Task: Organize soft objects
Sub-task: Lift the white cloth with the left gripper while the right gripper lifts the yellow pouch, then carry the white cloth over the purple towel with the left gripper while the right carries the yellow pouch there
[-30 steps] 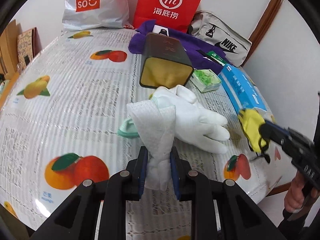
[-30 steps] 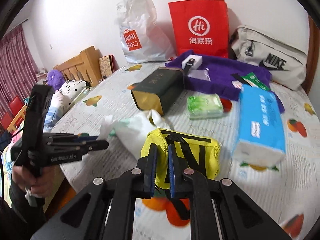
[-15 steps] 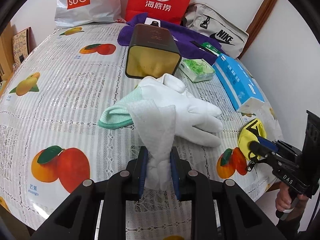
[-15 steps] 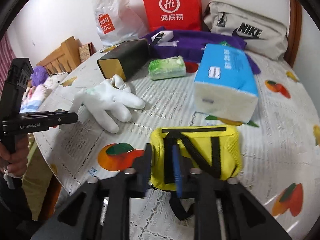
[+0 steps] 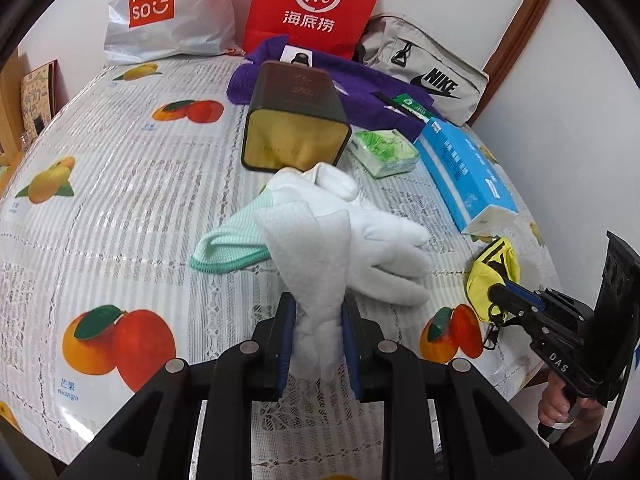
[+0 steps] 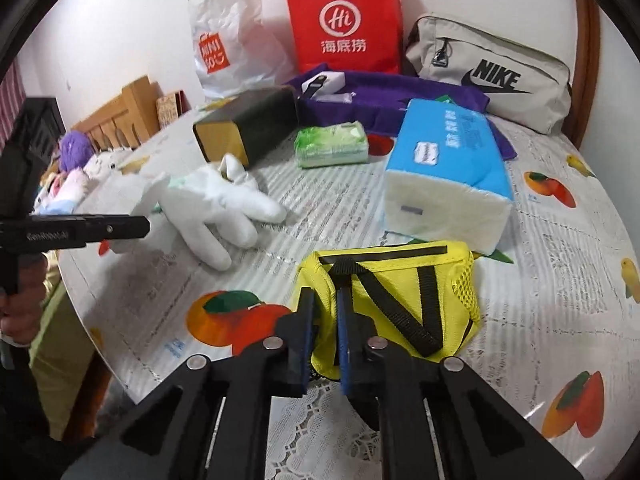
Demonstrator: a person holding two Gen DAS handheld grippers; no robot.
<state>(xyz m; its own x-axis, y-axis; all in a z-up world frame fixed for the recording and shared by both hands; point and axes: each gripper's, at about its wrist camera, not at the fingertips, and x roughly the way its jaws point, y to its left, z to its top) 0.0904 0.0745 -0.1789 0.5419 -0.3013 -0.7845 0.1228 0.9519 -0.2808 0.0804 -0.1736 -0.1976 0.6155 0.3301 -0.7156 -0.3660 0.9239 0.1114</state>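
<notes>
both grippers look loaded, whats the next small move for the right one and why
Probably lift the yellow mesh pouch slightly off the table. The right gripper is shut on the pouch's near edge, having just reclosed there, while the pouch rests beside the blue tissue pack. The left gripper is busy holding a white wipe.
</notes>
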